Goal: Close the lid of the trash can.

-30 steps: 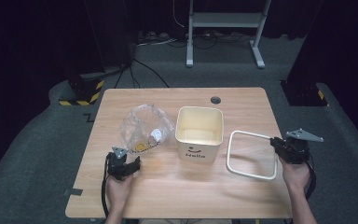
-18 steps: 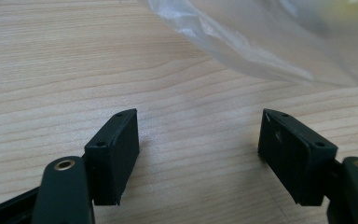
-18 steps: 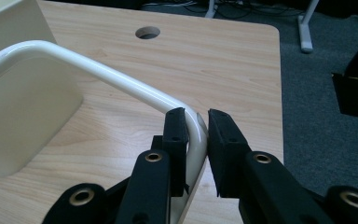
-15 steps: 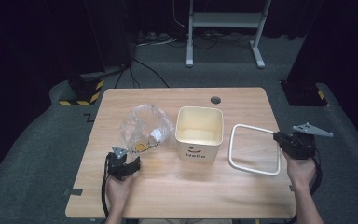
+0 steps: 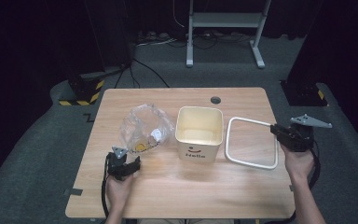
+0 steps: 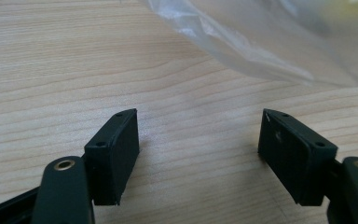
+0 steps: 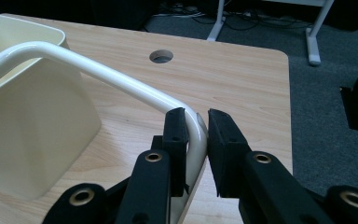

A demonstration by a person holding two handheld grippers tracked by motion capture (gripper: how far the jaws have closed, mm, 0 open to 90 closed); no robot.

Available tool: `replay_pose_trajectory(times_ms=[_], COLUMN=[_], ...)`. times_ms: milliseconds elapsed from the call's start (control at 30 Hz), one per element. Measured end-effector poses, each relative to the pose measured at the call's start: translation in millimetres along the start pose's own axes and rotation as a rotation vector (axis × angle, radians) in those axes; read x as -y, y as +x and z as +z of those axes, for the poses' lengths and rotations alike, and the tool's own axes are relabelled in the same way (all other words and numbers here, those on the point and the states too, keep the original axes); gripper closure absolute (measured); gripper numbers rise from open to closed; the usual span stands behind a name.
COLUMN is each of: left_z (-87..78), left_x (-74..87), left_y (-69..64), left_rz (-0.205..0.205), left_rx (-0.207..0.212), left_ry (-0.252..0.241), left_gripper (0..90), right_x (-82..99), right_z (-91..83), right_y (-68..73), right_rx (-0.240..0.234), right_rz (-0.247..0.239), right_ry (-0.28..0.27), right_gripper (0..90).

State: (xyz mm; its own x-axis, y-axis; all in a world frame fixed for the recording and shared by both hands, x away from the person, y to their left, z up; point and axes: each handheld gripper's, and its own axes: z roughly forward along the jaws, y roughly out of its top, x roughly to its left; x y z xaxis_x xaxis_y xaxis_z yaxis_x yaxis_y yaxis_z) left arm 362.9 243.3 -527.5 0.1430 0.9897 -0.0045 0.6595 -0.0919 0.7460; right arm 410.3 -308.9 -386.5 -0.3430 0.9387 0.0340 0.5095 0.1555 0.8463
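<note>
Right gripper [image 5: 276,132] clamps white frame [image 5: 251,142], high view, right of bin [image 5: 199,133] | left gripper [image 6: 198,140] view: jaws wide apart, empty, near plastic bag [image 6: 270,42] | right gripper view: grip sits at frame corner; judged advice, lift level over bin.

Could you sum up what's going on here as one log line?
left gripper: open, near clear plastic bag | right gripper: shut on white rounded-square frame | cream square bin: centre

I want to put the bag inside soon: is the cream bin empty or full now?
Empty. The high view looks into the upright cream bin and shows only its bare inner walls and floor.
</note>
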Motion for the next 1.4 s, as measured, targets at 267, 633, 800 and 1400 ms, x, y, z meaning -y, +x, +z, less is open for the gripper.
replay_pose_trajectory(times_ms=[267, 633, 800, 1400], left_z=[-0.1, -0.1, -0.1, -0.1], left_x=[0.0, 0.0, 0.0, 0.0], left_y=[0.1, 0.1, 0.1, 0.1], left_rz=[0.001, 0.002, 0.002, 0.001], left_rx=[0.000, 0.000, 0.001, 0.000], left_ry=[0.001, 0.001, 0.001, 0.001], left_gripper=[29.0, 29.0, 29.0, 29.1], right_x=[-6.6, -16.4, -21.3, -31.3], right_z=[3.2, 9.3, 13.0, 25.2], right_y=[5.5, 17.3, 24.0, 36.3], right_rx=[-0.014, -0.026, -0.035, -0.066], right_rz=[-0.003, -0.025, -0.034, -0.020], right_ry=[-0.001, -0.003, -0.003, -0.003], right_gripper=[78.0, 77.9, 77.9, 77.9])
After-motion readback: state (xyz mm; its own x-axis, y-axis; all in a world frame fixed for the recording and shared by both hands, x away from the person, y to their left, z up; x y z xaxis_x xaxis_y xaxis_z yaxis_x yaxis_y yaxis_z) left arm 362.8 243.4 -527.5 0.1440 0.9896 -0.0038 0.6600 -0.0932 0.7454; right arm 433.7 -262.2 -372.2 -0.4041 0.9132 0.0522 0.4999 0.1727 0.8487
